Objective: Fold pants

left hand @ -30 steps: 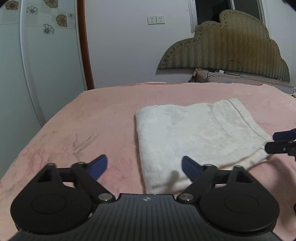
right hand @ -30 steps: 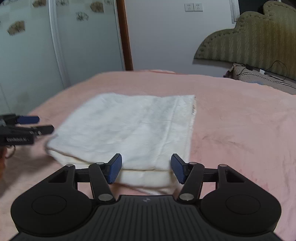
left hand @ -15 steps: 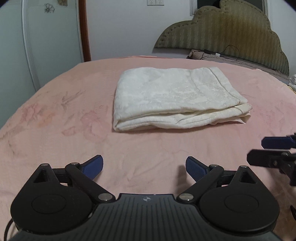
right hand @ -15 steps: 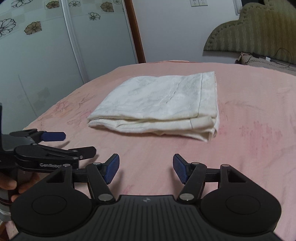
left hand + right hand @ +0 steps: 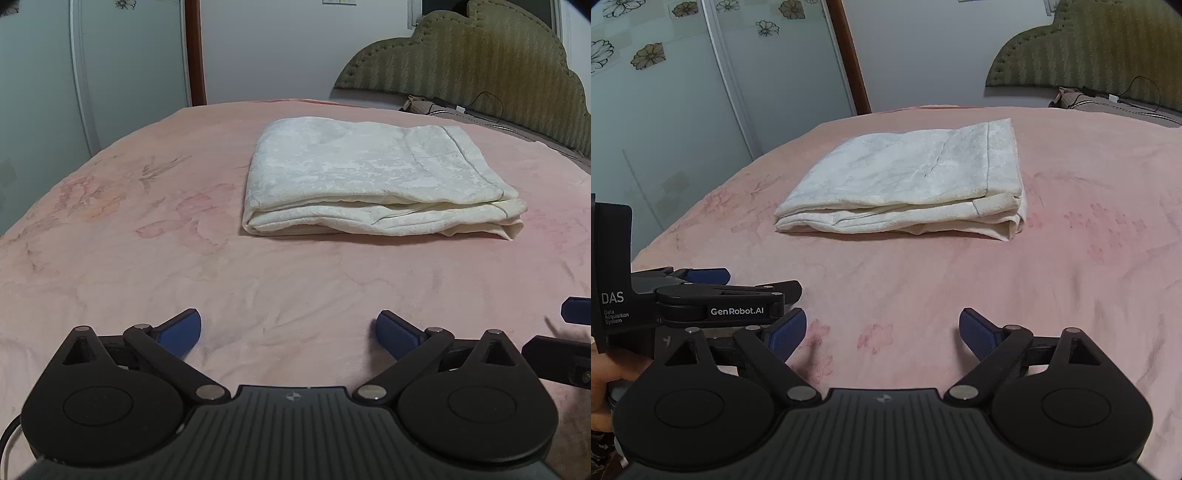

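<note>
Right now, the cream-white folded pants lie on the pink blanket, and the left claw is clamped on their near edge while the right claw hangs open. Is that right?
Not quite. The left claw is not clamped on anything: the left wrist view shows it wide open over the pink blanket, well short of the cream-white folded pants. The right claw does hang open.

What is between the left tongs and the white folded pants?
Nothing but pink blanket. In the left wrist view, the open left tongs hang short of the folded pants, with only bare blanket between them.
</note>
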`<action>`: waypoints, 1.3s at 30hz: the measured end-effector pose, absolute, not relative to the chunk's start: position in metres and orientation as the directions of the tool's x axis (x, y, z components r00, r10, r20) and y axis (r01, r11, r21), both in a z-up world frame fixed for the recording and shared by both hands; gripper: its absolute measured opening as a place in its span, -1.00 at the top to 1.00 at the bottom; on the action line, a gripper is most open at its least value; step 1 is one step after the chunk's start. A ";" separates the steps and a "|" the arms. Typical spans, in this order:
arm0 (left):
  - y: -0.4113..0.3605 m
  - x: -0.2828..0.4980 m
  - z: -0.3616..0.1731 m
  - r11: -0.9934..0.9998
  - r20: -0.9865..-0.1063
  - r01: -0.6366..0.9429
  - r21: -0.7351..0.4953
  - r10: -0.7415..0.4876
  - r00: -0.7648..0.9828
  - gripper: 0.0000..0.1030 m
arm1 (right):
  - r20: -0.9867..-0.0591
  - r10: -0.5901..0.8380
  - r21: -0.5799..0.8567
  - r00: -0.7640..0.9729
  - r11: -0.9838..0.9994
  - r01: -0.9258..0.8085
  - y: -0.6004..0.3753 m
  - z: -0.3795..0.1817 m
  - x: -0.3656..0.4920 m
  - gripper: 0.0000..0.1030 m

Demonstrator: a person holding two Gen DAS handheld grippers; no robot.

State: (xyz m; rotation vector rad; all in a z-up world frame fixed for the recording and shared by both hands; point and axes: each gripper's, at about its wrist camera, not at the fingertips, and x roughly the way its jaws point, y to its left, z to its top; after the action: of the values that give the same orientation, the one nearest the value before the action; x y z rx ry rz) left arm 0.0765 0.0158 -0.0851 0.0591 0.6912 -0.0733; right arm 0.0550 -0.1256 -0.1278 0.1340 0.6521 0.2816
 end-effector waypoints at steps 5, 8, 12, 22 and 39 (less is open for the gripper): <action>0.016 0.074 -0.088 0.996 -0.625 0.084 0.032 -0.046 0.779 -1.00 | -0.596 0.286 0.221 0.750 0.957 -0.189 -0.125 -0.132 0.058 -0.79; 0.018 0.075 -0.088 0.996 -0.630 0.085 0.016 -0.056 0.775 -1.00 | -0.607 0.281 0.233 0.744 0.957 -0.171 -0.126 -0.135 0.060 -0.79; 0.019 0.075 -0.088 0.996 -0.631 0.084 0.012 -0.058 0.773 -1.00 | -0.616 0.270 0.239 0.740 0.959 -0.151 -0.127 -0.137 0.060 -0.80; 0.019 0.074 -0.088 0.996 -0.632 0.084 0.009 -0.059 0.773 -1.00 | -0.561 0.319 0.376 0.764 0.920 -0.108 -0.142 -0.115 0.047 -0.81; 0.019 0.075 -0.088 0.996 -0.632 0.084 0.010 -0.059 0.773 -1.00 | -0.511 0.316 0.532 0.799 0.847 0.005 -0.158 -0.109 0.054 -0.97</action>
State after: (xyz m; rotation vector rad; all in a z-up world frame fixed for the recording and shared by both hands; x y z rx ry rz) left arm 0.0745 0.0194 -0.0883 0.0381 0.6830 -0.0773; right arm 0.0544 -0.1581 -0.1087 0.5422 0.6294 0.1763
